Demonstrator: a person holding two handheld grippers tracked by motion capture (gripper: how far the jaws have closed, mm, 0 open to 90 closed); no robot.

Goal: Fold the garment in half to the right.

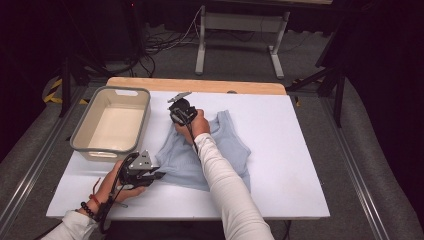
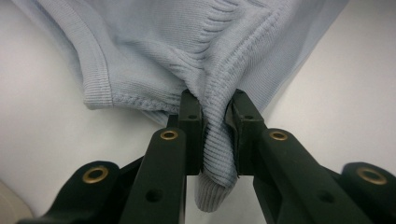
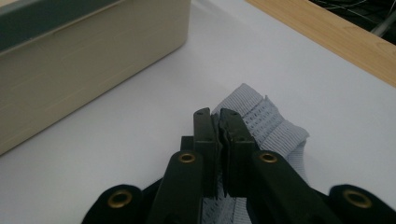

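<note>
On the smooth white worktop, both grippers' fingers are clenched on a soft ribbed pale-blue knit top: left gripper pinching its hem, right gripper a strap.

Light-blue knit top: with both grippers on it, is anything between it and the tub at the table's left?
Nothing visible. The left gripper pinches the knit top at its hem, the right gripper pinches a strap. Only bare white tabletop separates the top from the tub.
</note>
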